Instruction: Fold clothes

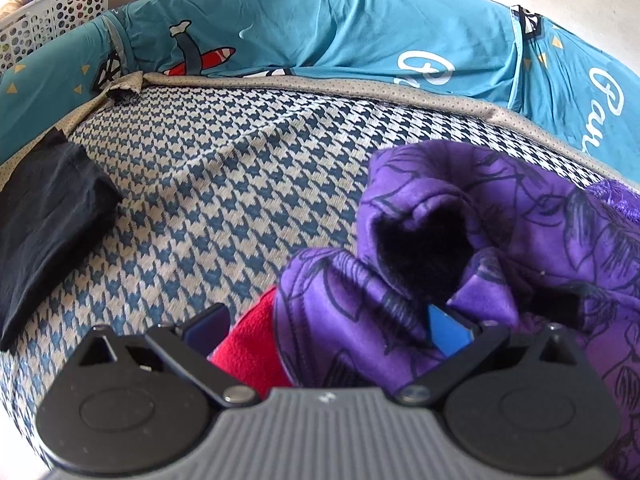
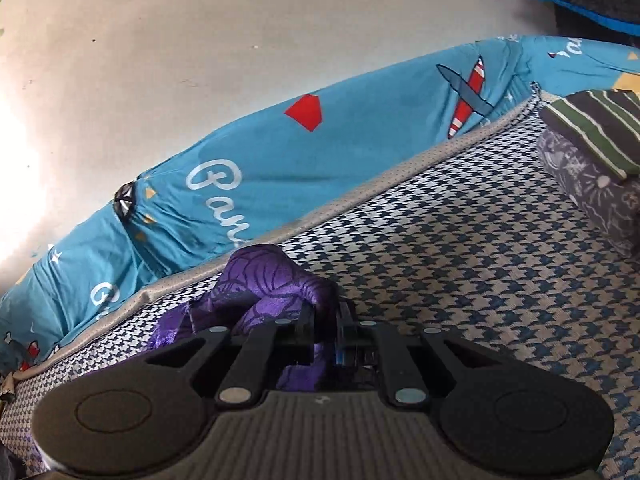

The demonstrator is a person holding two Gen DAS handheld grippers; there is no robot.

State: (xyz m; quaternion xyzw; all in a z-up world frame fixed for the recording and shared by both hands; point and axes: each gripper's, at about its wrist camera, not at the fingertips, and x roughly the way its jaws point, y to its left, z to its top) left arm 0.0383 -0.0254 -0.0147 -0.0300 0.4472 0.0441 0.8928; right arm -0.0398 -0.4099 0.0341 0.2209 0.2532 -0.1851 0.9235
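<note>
A purple garment (image 1: 500, 208) with dark line drawings lies bunched on the houndstooth mattress (image 1: 224, 184). My left gripper (image 1: 324, 320) is open, its blue-padded fingers (image 1: 446, 332) spread wide. The bunched purple cloth and a bit of red fabric (image 1: 248, 352) sit between them. In the right wrist view my right gripper (image 2: 326, 320) is shut on a fold of the purple garment (image 2: 268, 280), which bulges up just beyond the fingertips over the mattress (image 2: 480, 248).
A folded black garment (image 1: 48, 208) lies at the left. A white perforated basket (image 1: 48, 4) stands at the far left corner. A teal printed sheet (image 1: 320, 24) rims the bed by the wall. Folded clothes (image 2: 592, 152) are stacked at the right.
</note>
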